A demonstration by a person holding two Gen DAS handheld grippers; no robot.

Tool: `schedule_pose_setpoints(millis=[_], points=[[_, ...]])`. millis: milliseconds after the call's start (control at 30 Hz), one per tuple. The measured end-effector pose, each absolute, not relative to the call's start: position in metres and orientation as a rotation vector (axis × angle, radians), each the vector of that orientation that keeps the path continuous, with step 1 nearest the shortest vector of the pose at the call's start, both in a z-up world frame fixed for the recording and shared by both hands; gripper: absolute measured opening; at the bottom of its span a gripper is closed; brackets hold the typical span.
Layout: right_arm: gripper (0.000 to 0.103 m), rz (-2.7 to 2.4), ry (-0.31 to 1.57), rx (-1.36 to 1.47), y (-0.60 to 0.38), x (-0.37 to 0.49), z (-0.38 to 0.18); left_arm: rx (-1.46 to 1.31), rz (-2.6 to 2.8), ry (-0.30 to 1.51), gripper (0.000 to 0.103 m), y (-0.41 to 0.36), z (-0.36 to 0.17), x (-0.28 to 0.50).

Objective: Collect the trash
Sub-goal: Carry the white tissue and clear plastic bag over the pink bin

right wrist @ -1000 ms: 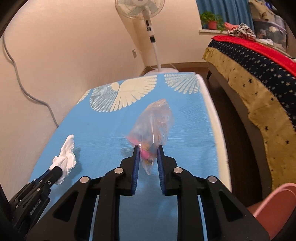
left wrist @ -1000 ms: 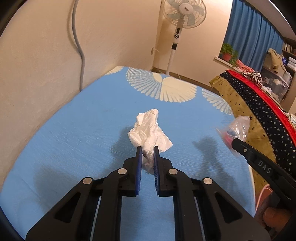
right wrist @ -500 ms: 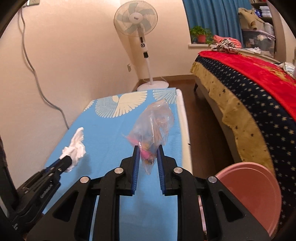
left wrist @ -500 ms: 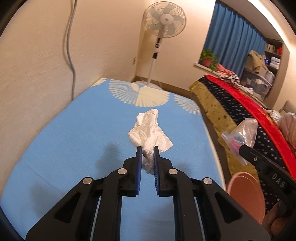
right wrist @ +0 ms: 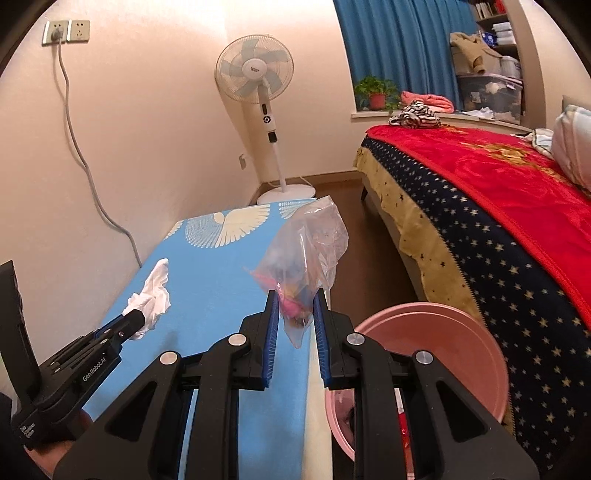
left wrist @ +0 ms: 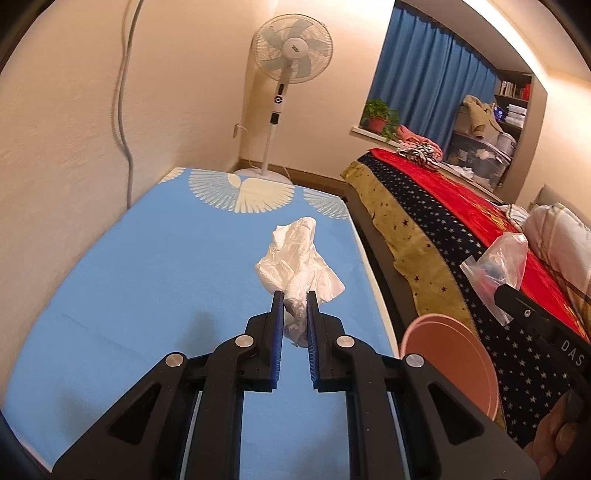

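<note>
Left wrist view
- Left hand-held gripper [left wrist: 295,295]: blue-padded fingers pinching a crumpled white plastic bag [left wrist: 299,254]; the bag bunches up above the fingertips, held off the surface.
- Worktop [left wrist: 147,280]: blue cover with white wing-shaped prints at the far end, set along the cream wall.
- Pink bin [left wrist: 454,362]: round, on the floor just beside the worktop's right edge, between worktop and bed.
- Right hand-held gripper [left wrist: 498,290]: enters from the right edge, gripping a clear plastic bag [left wrist: 498,258] with pink and blue contents; seen against the bed.
- Bed [left wrist: 461,236]: red blanket over a dark star-print cover with a yellow border.
- Background: standing fan [left wrist: 291,62] in the corner, blue curtain [left wrist: 424,92], potted plant [left wrist: 378,116] on the sill.

Right wrist view
- Right hand-held gripper [right wrist: 294,295]: fingers clamped on the lower part of the clear plastic bag [right wrist: 306,254]; pink and coloured scraps sit inside near the pads, the bag's tail hangs below.
- Bag position: over the right edge of the worktop [right wrist: 221,288], near the pink bin.
- Pink bin [right wrist: 461,332]: open top, low right; something small lies in its bottom, partly hidden by the gripper.
- Left hand-held gripper [right wrist: 138,317]: low left, pinching the white plastic bag [right wrist: 151,299] above the worktop.
- Wall: grey cable [right wrist: 85,162] runs down from a socket [right wrist: 66,31].
</note>
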State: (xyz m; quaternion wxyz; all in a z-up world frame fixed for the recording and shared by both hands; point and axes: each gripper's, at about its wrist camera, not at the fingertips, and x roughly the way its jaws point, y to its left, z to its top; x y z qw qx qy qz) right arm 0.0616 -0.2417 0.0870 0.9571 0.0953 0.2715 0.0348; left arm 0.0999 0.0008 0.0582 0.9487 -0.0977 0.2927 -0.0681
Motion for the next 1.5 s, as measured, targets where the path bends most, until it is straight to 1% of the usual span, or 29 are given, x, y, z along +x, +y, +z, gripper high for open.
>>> schedule_pose_setpoints(millis=[500, 1500], points=[[0.019, 0.008, 0.551, 0.229, -0.263, 0.028, 0.078, -0.157, -0.241, 0.578, 0.012, -0.027, 0.059, 0.07], [0.019, -0.196, 0.577, 0.263, -0.323, 0.034, 0.056, -0.111, -0.408, 0.599, 0.012, -0.111, 0.037, 0.09]])
